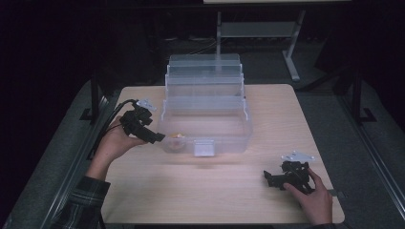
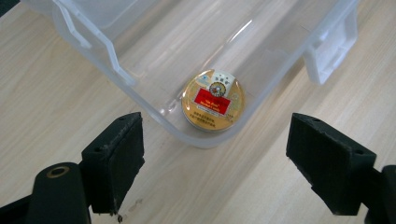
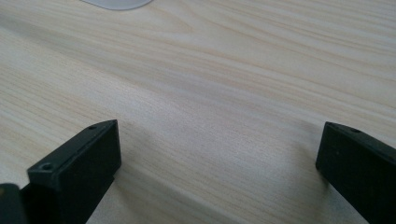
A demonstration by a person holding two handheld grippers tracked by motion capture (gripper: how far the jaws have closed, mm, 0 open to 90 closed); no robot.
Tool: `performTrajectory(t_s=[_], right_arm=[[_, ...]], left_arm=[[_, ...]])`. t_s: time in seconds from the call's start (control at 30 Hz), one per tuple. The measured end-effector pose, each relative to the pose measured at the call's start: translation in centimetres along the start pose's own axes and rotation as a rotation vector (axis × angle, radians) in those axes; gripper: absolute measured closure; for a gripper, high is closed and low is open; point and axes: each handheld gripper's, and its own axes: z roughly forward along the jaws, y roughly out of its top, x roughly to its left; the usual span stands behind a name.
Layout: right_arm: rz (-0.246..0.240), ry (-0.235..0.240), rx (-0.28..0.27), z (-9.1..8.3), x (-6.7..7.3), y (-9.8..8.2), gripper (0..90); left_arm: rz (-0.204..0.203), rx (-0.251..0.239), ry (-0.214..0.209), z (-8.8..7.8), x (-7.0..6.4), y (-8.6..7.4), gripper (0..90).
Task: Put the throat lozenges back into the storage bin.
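table (image 1: 224,186): light wood | clear tiered box (image 1: 205,102): open | round tin (image 2: 213,100): inside box

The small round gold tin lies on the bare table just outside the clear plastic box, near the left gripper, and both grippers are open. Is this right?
Not quite. The round gold tin lies inside the clear plastic box, in its corner, as the left gripper view shows. The rest holds: it is near the left gripper, and the right gripper is open too.

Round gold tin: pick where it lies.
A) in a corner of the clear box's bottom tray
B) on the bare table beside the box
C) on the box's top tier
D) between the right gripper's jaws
A: the round gold tin rests inside the clear box, tucked into a rounded corner.
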Motion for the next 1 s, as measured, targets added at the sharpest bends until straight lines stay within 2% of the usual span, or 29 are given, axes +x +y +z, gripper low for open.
performTrajectory(t_s=[0.23,0.57,1.0], right_arm=[[-0.001,-0.001,0.000,0.0,0.0,0.0,0.0],[0.002,0.001,0.000,0.0,0.0,0.0,0.0],[-0.001,0.000,0.000,0.0,0.0,0.0,0.0]], left_arm=[[-0.029,-0.023,0.014,-0.2,-0.5,-2.1,18.3],[-0.040,-0.053,0.035,-0.1,-1.5,-4.5,18.4],[-0.073,-0.092,0.050,1.2,-2.7,-8.3,17.5]])
